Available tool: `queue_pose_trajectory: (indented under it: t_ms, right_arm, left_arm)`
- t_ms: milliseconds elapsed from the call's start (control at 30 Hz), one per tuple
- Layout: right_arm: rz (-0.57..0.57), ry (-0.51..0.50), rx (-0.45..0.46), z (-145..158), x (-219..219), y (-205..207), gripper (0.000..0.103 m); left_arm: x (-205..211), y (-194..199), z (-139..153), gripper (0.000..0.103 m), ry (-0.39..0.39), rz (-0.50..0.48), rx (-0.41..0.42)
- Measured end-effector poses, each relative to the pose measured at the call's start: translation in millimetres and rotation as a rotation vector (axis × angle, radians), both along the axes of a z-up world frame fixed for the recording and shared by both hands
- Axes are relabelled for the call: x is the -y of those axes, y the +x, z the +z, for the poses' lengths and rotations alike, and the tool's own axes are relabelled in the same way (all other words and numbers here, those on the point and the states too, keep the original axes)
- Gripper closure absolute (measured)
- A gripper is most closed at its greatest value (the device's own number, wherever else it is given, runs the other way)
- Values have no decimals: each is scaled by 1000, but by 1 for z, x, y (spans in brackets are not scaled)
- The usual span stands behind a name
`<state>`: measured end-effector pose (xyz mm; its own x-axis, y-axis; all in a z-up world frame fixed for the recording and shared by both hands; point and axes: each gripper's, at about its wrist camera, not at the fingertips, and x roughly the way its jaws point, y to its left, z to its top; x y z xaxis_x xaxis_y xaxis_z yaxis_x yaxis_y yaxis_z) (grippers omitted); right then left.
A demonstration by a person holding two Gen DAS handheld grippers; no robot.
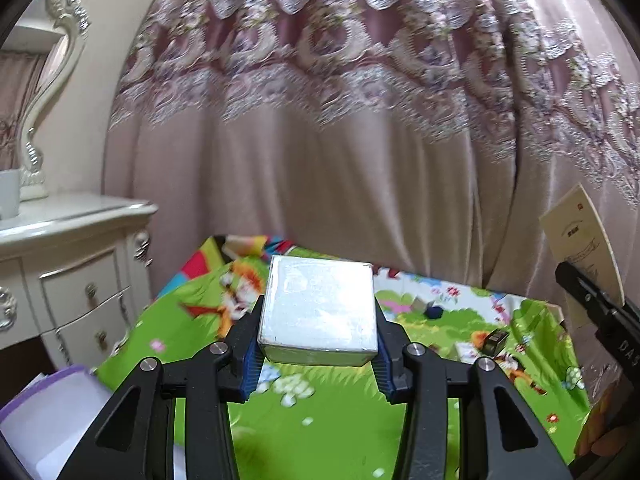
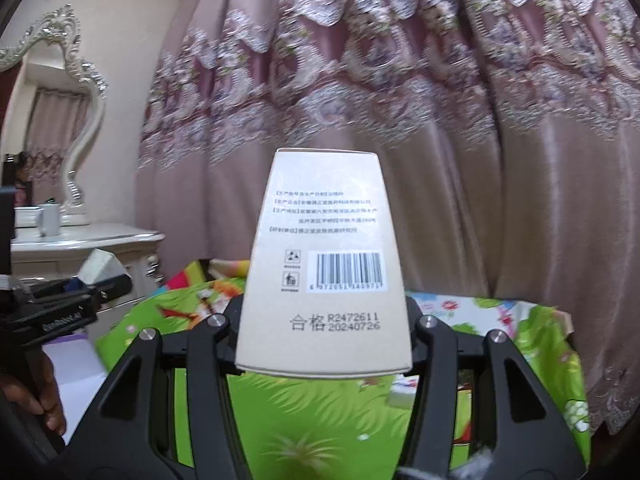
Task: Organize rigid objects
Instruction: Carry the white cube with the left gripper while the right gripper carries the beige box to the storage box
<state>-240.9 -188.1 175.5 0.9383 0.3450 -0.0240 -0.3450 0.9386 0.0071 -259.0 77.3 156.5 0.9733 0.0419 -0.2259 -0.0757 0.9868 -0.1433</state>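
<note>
A white square box (image 1: 318, 308) is lifted above the colourful mat (image 1: 320, 412), and my left gripper (image 1: 318, 354) is shut on its two sides. My right gripper (image 2: 324, 344) is shut on a tall beige carton (image 2: 324, 264) with a barcode and printed text, held up off the mat (image 2: 304, 432). The same carton (image 1: 580, 248) and the right gripper's finger (image 1: 592, 300) appear at the right edge of the left wrist view. The white box (image 2: 98, 266) and the left gripper show at the left of the right wrist view.
A small dark object (image 1: 433, 312) and a black item (image 1: 495, 340) lie on the mat. A white dresser (image 1: 80, 264) with a mirror (image 1: 52, 92) and a mug (image 2: 50, 219) stands left. Pink curtains (image 1: 360, 140) hang behind. A purple-edged white thing (image 1: 52, 416) lies lower left. A hand (image 2: 44, 392) shows.
</note>
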Motion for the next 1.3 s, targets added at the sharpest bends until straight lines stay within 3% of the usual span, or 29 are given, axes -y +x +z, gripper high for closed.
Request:
queue_pose_trajectory:
  t_ms: [267,700,967,1300]
  right_arm:
    - [292,-148,-61,-8,-74,-14,48]
    - [647,-383,-186,-44,-172,-30,48]
    - [789,-512,-336,-75,-228,-28,48]
    - [901,-654,-391,-112,-274,-44,48]
  left_arm:
    - [-48,-25,-26,57,-42,92,-116]
    - [-124,-60,-82,57,-184,256,-335]
    - [-166,-79,-114,57,-272,380,-452]
    - [-194,-98,-128,56,-318,508,-492]
